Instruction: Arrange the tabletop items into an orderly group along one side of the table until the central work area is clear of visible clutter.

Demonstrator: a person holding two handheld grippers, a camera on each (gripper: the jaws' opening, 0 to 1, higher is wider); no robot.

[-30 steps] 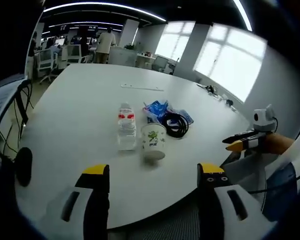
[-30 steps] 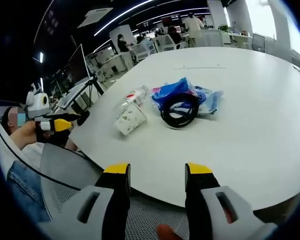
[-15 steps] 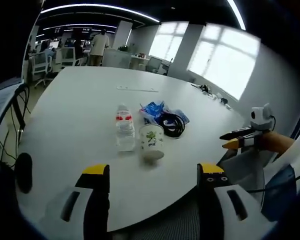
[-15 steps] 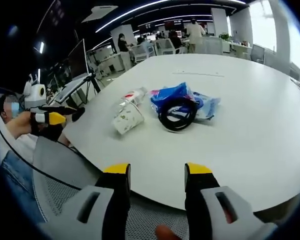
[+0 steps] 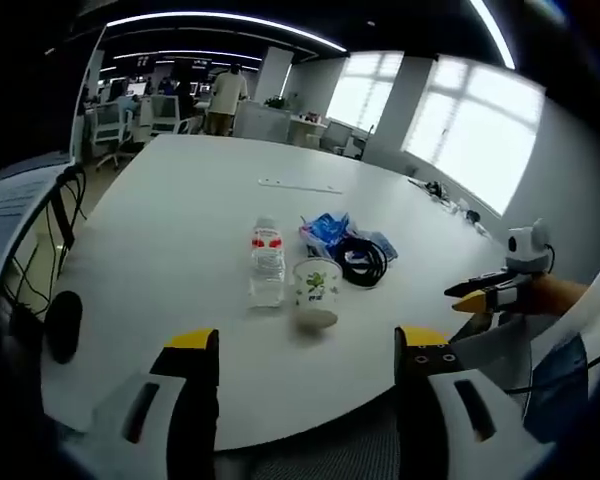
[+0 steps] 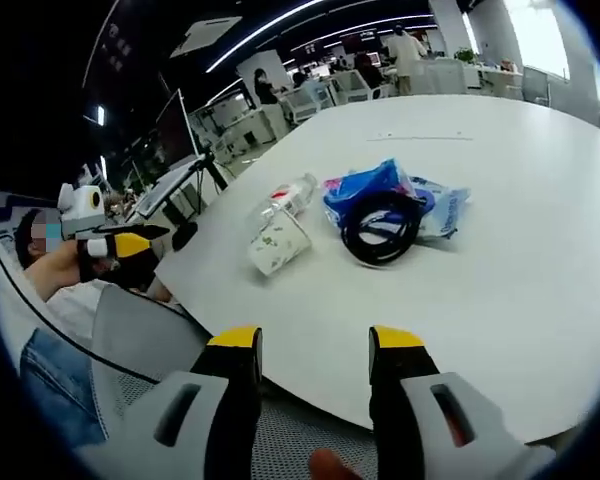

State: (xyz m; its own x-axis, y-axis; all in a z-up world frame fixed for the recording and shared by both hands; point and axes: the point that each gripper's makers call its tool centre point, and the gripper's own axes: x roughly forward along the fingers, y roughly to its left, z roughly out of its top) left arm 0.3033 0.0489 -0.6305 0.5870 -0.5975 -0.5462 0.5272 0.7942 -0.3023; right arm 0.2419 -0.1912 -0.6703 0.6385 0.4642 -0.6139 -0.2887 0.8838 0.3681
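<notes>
1. A bottle (image 5: 267, 263) and a cup (image 5: 317, 290) are standing side by side on the table (image 5: 160, 230).
2. A cable coil (image 5: 362, 262) is lying on a bag (image 5: 330, 228) just behind the cup.
3. A strip (image 5: 298, 184) is lying farther back, well apart.

Bottle (image 5: 266, 263), cup (image 5: 317, 291), cable coil (image 5: 362, 262) clustered mid-table (image 5: 160, 230); near edge, far half free.

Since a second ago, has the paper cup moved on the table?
No. The cup remains beside the bottle, near the cable coil; the camera shifted.
</notes>
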